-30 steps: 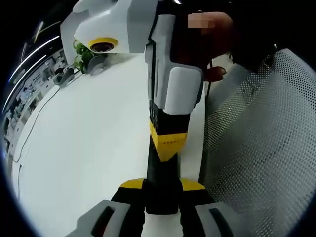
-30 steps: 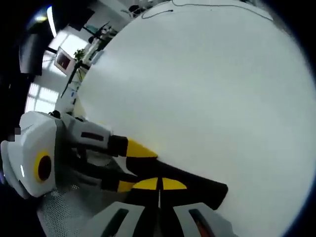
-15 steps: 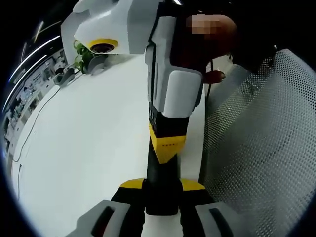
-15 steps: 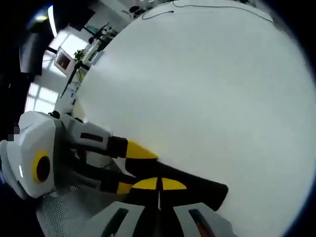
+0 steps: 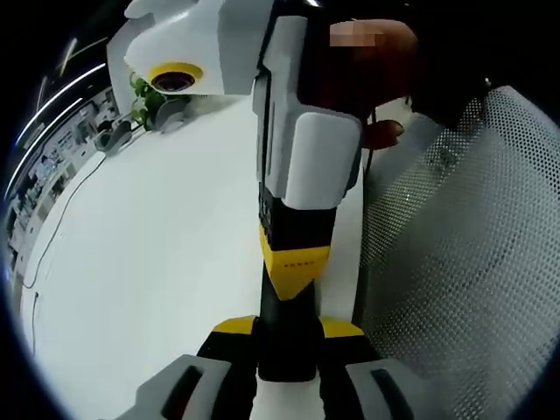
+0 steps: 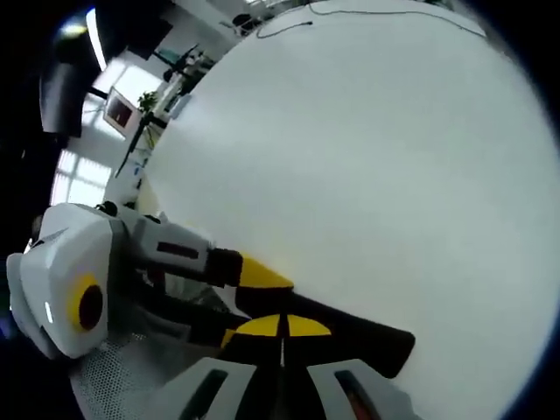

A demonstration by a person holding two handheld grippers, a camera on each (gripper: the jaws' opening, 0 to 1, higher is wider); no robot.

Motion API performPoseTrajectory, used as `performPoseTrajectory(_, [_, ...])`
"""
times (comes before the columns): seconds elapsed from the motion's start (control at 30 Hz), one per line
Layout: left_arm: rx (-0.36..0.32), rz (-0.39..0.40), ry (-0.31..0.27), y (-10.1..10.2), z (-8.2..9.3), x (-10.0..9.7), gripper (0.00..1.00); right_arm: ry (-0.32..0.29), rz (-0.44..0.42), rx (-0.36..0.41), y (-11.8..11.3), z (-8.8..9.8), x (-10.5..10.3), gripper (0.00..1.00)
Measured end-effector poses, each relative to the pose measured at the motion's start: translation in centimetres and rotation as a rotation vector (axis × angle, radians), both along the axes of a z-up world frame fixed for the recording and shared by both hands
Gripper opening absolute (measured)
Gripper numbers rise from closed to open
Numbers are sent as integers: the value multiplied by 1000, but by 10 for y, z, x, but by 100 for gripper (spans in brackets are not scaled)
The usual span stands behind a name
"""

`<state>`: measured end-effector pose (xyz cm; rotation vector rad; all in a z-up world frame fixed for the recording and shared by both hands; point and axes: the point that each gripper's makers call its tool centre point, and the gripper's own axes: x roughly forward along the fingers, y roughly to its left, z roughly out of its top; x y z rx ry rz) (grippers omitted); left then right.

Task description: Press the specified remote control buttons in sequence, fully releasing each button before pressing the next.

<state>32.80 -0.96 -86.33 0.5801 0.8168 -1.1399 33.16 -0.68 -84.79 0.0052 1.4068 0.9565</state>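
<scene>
A long black remote control [image 5: 285, 346] is clamped between the yellow-tipped jaws of my left gripper [image 5: 287, 328] and points away over the white table [image 5: 149, 254]. My right gripper [image 5: 295, 262] comes down from above, held by a hand, with its jaws shut together and its yellow tip resting on the remote's top face. In the right gripper view the remote [image 6: 359, 331] runs from lower left to right under my right gripper [image 6: 282, 326]. My left gripper [image 6: 249, 302] reaches in from the left and holds the remote's near end. The buttons are hidden.
A grey mesh chair back [image 5: 464, 262] stands close on the right of the left gripper view. A thin cable [image 5: 52, 236] and a potted plant [image 5: 144, 101] lie at the table's far side. Another cable [image 6: 350, 10] runs along the table's far edge.
The right gripper's tip has slid slightly nearer along the remote. The right gripper view has shifted a little, so the left gripper sits further right in it.
</scene>
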Motion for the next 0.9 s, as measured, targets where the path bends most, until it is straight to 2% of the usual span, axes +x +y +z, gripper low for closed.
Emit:
performPoseTrajectory(0.17, [6,-1,0,0,0,0,25,-45,35,-20,0,-4,-1,0])
performPoseTrajectory(0.3, [6,-1,0,0,0,0,25,-29,18,-11,-1,-5,0,0])
performPoseTrajectory(0.5, [5,-8,0,0,0,0,25,-42,34,-20,0,-5,0,0])
performPoseTrajectory(0.7, [2,-8,2,0,0,0,25,-109,97,-34,1,-6,0,0])
performPoseTrajectory(0.9, [4,-6,2,-1,0,0,25,-84,70,-26,0,-5,0,0])
